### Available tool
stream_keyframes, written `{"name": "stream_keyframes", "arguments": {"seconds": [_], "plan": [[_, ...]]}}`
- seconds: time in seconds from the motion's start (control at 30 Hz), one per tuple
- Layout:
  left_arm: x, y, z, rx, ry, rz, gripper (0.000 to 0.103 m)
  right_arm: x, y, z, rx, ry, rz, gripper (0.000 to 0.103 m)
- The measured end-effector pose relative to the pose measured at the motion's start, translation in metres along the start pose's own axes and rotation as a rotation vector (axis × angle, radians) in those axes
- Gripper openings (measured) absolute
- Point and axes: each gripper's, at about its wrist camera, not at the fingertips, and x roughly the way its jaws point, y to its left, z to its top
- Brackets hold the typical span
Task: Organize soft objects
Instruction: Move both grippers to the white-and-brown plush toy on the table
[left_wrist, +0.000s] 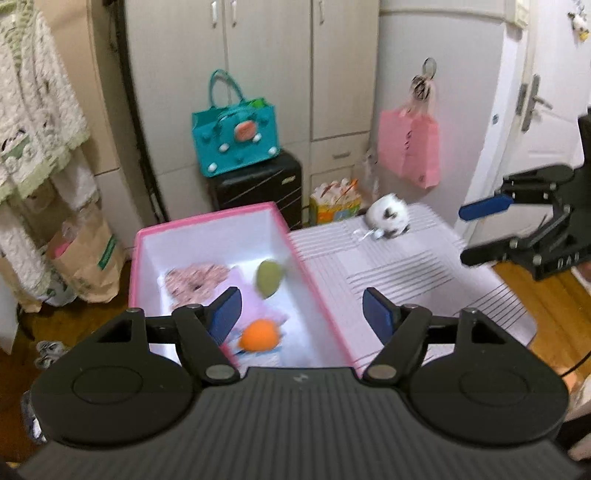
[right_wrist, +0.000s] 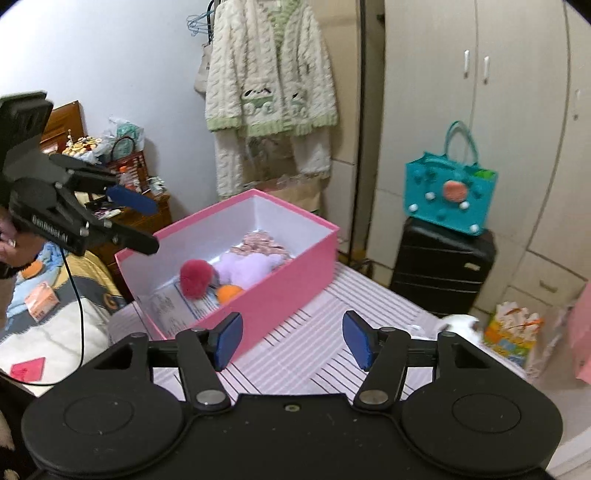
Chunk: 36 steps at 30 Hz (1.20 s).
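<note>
A pink box (left_wrist: 317, 295) (right_wrist: 280, 288) with a white inside stands on the striped table (left_wrist: 424, 280) (right_wrist: 314, 350). In it lie an orange ball (left_wrist: 258, 334) (right_wrist: 229, 292), a lilac plush (right_wrist: 247, 269), a pink patterned soft item (left_wrist: 195, 280) (right_wrist: 262, 243), and a red pompom (right_wrist: 195, 277). A green soft ball (left_wrist: 269, 277) shows blurred inside the box. A white-and-dark plush (left_wrist: 389, 218) (right_wrist: 458, 323) lies on the table's far corner. My left gripper (left_wrist: 301, 314) (right_wrist: 133, 221) is open above the box's near end. My right gripper (right_wrist: 291, 339) (left_wrist: 480, 230) is open and empty over the table.
A teal bag (left_wrist: 236, 140) (right_wrist: 450, 199) sits on a black suitcase (left_wrist: 258, 184) (right_wrist: 443, 269) before the wardrobe. A pink bag (left_wrist: 410, 147) hangs on the door. A colourful gift bag (left_wrist: 334, 203) (right_wrist: 511, 332) stands on the floor. A bed (right_wrist: 55, 314) lies left.
</note>
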Motion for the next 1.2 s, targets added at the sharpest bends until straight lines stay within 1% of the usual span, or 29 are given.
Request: {"name": "stream_keyframes", "arguments": {"seconds": [0.13,0.33,0.43,0.5,0.53,0.57,0.63,0.7,0.83,0.87,0.93,1.0,1.1,1.2], "plan": [[0.006,-0.025,0.007,0.009,-0.046,-0.065,0.073,-0.017,-0.011,-0.017,-0.013,-0.009,-0.046,0.068],[0.029,-0.063,0.011,-0.007,-0.096,-0.136,0.073,-0.021,-0.037,-0.035,-0.005,-0.020,-0.121,0.071],[0.043,-0.080,0.015,-0.026,-0.127,-0.150,0.074,-0.017,-0.055,-0.042,0.015,-0.027,-0.123,0.072],[0.055,-0.091,0.016,-0.031,-0.134,-0.154,0.076,-0.012,-0.069,-0.047,0.021,-0.030,-0.128,0.074],[0.062,-0.096,0.017,-0.027,-0.132,-0.158,0.076,-0.009,-0.074,-0.050,0.020,-0.032,-0.132,0.075],[0.070,-0.099,0.016,-0.031,-0.131,-0.159,0.076,-0.007,-0.079,-0.053,0.018,-0.036,-0.141,0.079],[0.087,-0.103,0.015,-0.063,-0.114,-0.149,0.076,0.002,-0.087,-0.059,0.023,-0.039,-0.161,0.085],[0.103,-0.106,0.014,-0.080,-0.094,-0.148,0.076,0.010,-0.093,-0.067,0.030,-0.039,-0.167,0.085],[0.133,-0.121,0.015,-0.079,-0.085,-0.111,0.076,0.028,-0.105,-0.082,0.055,-0.044,-0.163,0.086],[0.141,-0.123,0.015,-0.088,-0.078,-0.122,0.078,0.033,-0.110,-0.085,0.068,-0.050,-0.161,0.086],[0.160,-0.127,0.017,-0.132,-0.024,-0.175,0.078,0.042,-0.118,-0.093,0.098,-0.060,-0.167,0.087],[0.177,-0.133,0.017,-0.151,0.017,-0.184,0.078,0.053,-0.125,-0.099,0.133,-0.058,-0.205,0.087],[0.195,-0.141,0.017,-0.154,0.017,-0.170,0.078,0.068,-0.131,-0.112,0.143,-0.060,-0.256,0.087],[0.216,-0.144,0.020,-0.177,0.017,-0.155,0.078,0.081,-0.136,-0.123,0.137,-0.048,-0.254,0.087]]}}
